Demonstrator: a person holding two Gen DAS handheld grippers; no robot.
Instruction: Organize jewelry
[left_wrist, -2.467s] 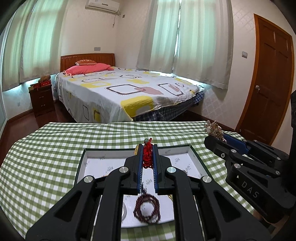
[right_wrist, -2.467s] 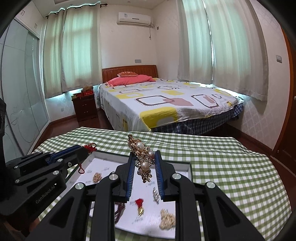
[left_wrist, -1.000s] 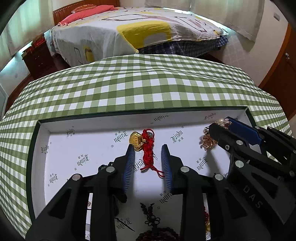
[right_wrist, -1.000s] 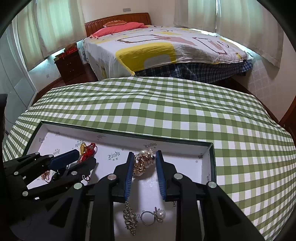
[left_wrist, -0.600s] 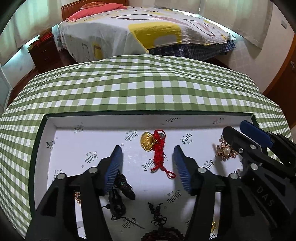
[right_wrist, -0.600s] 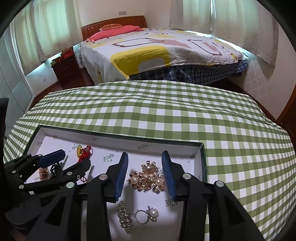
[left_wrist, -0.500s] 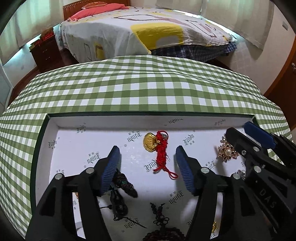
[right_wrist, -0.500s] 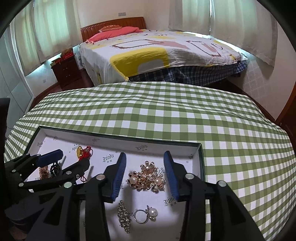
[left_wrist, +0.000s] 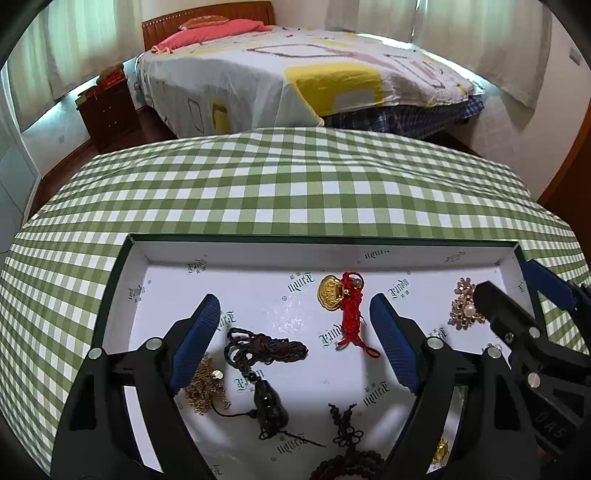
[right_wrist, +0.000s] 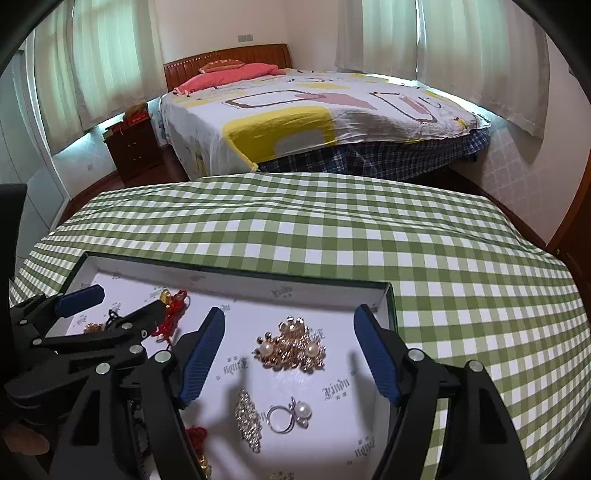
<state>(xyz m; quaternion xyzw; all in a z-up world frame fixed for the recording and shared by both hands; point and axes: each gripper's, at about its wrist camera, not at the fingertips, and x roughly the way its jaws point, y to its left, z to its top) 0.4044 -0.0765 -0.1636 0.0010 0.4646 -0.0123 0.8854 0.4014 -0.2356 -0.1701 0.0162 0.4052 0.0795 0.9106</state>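
A shallow white-lined box with a dark green rim (left_wrist: 317, 242) (right_wrist: 236, 277) lies on the green checked tablecloth. Inside lie a gold charm on a red cord (left_wrist: 341, 301), a gold pearl brooch (right_wrist: 291, 347) (left_wrist: 463, 308), dark cord with a black pendant (left_wrist: 264, 354), a gold chain (left_wrist: 205, 386), dark beads (left_wrist: 351, 467), a pearl ring (right_wrist: 290, 413) and a crystal piece (right_wrist: 248, 421). My left gripper (left_wrist: 291, 314) is open and empty above the box, just behind the red-cord charm. My right gripper (right_wrist: 290, 325) is open and empty, just above the brooch.
The tablecloth (right_wrist: 443, 280) spreads beyond the box on all sides to a rounded table edge. A bed (right_wrist: 314, 118) and a wooden nightstand (right_wrist: 135, 147) stand behind the table. A wooden door (left_wrist: 569, 166) is at the right.
Both grippers held jewelry 2.5 s ago, lowered it into the box and let go. Since then both have opened wide and drawn back a little; charm and brooch lie still.
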